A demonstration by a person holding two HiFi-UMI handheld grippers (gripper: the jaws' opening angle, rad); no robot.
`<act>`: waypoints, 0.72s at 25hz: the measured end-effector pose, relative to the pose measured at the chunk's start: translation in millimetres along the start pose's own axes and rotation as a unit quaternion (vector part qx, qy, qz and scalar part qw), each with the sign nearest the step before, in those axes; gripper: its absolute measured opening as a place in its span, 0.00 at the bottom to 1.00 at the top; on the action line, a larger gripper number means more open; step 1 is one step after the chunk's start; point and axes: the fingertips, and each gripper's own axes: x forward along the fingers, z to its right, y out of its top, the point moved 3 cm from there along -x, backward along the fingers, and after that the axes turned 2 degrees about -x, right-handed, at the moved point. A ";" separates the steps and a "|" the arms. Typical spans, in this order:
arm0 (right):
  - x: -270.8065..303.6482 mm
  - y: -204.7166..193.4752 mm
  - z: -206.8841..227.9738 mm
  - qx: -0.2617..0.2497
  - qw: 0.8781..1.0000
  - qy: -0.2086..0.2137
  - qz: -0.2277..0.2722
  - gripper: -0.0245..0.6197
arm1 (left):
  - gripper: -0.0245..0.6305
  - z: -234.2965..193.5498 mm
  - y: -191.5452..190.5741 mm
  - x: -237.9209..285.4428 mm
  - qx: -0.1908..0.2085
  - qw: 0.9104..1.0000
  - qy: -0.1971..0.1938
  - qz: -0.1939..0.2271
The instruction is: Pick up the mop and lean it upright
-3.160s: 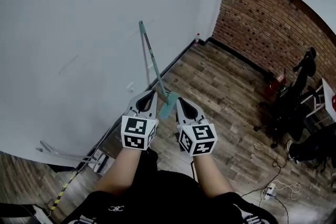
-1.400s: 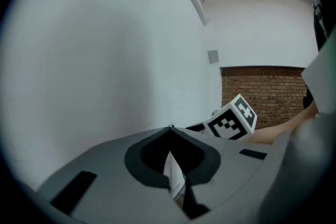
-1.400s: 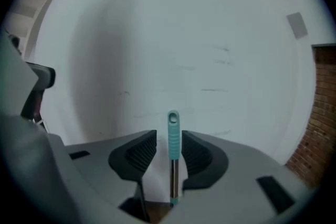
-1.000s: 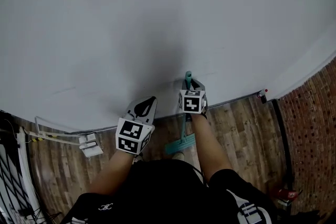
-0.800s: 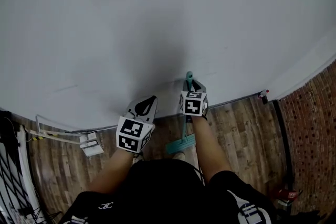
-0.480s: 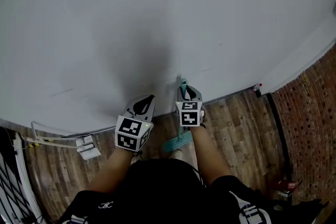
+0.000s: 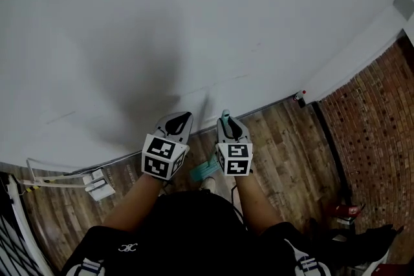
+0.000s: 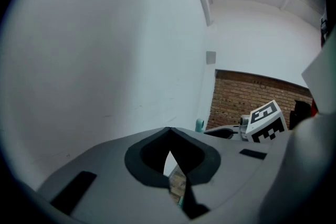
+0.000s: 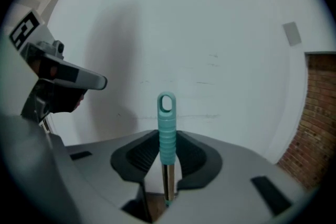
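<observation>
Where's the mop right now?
The mop stands upright in the right gripper, close to the white wall; in the head view its teal head sits on the floor, between that gripper and the left gripper.

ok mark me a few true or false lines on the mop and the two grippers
1. The right gripper is closed on the mop. True.
2. The left gripper grips the mop too. False: its jaws are together on nothing.
3. The mop's tip is teal with a loop. True.
4. The mop lies flat on the floor. False: it stands upright before the wall.
</observation>
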 end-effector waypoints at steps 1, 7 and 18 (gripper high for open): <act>-7.4 -2.2 0.3 0.001 1.000 -0.003 0.001 0.20 | 0.03 2.8 -0.7 1.5 0.001 1.000 -0.007 -0.002; -33.4 -10.9 12.2 0.019 0.999 -0.025 0.007 0.20 | 0.03 15.8 1.0 11.7 0.005 0.999 -0.035 -0.004; -45.1 -17.8 31.5 0.045 0.998 -0.048 0.012 0.21 | 0.03 25.9 0.4 19.7 0.024 0.999 -0.039 -0.009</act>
